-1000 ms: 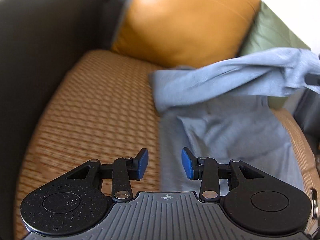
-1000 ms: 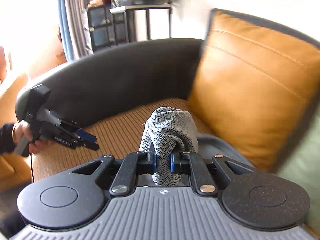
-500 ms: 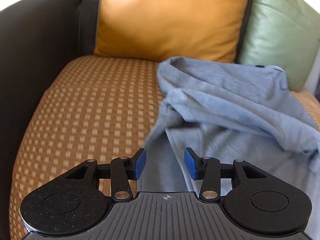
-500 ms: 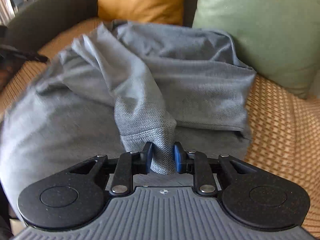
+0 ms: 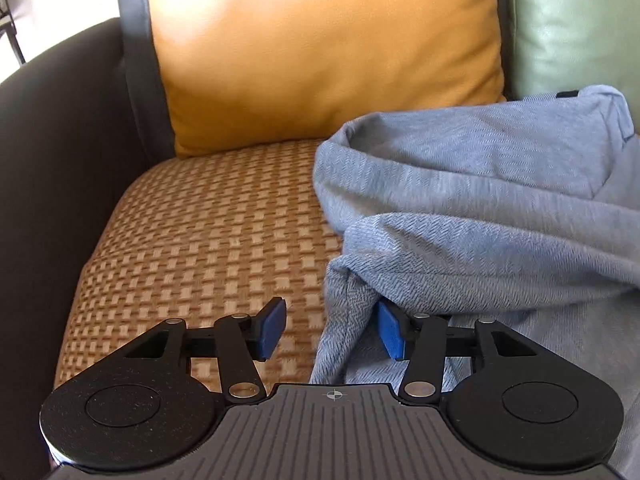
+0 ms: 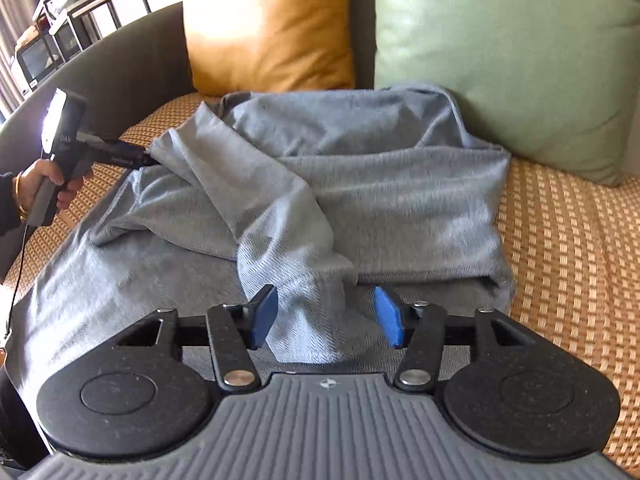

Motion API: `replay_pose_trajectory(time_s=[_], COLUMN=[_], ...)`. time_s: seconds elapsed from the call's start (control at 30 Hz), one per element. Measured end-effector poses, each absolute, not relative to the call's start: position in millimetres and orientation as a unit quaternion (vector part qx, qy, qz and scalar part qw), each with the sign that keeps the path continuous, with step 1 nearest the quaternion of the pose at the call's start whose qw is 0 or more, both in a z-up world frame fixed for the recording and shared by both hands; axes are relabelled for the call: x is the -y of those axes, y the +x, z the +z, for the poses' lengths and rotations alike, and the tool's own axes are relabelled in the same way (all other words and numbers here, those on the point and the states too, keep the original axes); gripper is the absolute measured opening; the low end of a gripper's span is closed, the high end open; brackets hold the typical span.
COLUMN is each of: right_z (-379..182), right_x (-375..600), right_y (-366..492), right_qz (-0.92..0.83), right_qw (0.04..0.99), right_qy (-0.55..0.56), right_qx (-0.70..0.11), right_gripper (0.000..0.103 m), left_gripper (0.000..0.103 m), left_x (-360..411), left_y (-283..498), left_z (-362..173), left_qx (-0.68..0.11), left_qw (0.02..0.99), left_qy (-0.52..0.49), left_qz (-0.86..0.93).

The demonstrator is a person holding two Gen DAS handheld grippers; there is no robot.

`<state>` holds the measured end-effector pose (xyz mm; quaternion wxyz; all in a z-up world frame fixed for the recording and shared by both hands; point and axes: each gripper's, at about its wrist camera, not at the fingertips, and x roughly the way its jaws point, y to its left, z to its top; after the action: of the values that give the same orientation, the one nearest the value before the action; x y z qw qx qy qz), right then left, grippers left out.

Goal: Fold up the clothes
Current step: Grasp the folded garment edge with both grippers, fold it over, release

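Note:
A grey-blue long-sleeved top (image 6: 360, 184) lies rumpled on the woven seat (image 5: 208, 240) of a sofa. Its sleeve runs across the body, and the cuff (image 6: 312, 320) rests loose between my right gripper's (image 6: 326, 320) blue pads. Those jaws are opening and neither pad presses the cloth. My left gripper (image 5: 332, 330) is at the top's (image 5: 480, 208) left edge. A fold of the hem lies between its opening jaws beside the right pad (image 5: 390, 332), while the left pad stands clear. In the right wrist view a hand (image 6: 40, 184) holds the left gripper (image 6: 150, 159) at that edge.
An orange cushion (image 5: 320, 48) and a green cushion (image 6: 512, 48) lean on the sofa back behind the top. The dark sofa arm (image 5: 52, 160) curves round the left side. Woven seat (image 6: 568, 240) shows to the right of the top. Black shelving (image 6: 60, 24) stands beyond the sofa.
My right gripper came down with the sleeve cuff, laid it over the top and opened off it. My left gripper moved in to the top's left edge and widened its jaws.

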<state>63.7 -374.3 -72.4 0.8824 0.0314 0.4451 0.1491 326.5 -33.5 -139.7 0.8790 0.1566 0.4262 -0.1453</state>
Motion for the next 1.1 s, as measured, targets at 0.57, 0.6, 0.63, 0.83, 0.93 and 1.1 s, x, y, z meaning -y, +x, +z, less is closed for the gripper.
replay_pose_trajectory(time_s=[0.57, 0.6, 0.63, 0.83, 0.93, 1.1], right_z=[-97.3, -96.4, -96.5, -111.0, -96.6, -26.5], right_x=[380.7, 379.3, 377.3, 357.8, 358.6, 380.9], right_y=[61.3, 57.6, 53.8, 48.4, 49.6, 59.6], right_qz=[0.142, 0.141, 0.142, 0.140, 0.166, 0.190], right_qw=[0.854, 0.856, 0.858, 0.858, 0.859, 0.890], right_qy=[0.110, 0.107, 0.108, 0.111, 0.138, 0.167], right_qx=[-0.489, -0.485, -0.482, -0.481, -0.465, -0.379], right_gripper=[0.041, 0.050, 0.053, 0.053, 0.014, 0.012], left_gripper=[0.008, 0.010, 0.010, 0.014, 0.015, 0.011], left_x=[-71.3, -69.9, -68.4, -49.9, -43.5, -55.1], left_y=[327.9, 327.0, 326.0, 334.5, 341.5, 334.8], left_z=[-150.4, -149.1, -147.8, -148.3, -153.1, -149.8], left_qx=[-0.461, -0.458, -0.455, -0.452, -0.453, -0.451], left_qw=[0.868, 0.871, 0.873, 0.880, 0.880, 0.881], left_qy=[-0.161, -0.152, -0.144, -0.105, -0.104, -0.109], left_qz=[-0.096, -0.097, -0.097, -0.097, -0.096, -0.096])
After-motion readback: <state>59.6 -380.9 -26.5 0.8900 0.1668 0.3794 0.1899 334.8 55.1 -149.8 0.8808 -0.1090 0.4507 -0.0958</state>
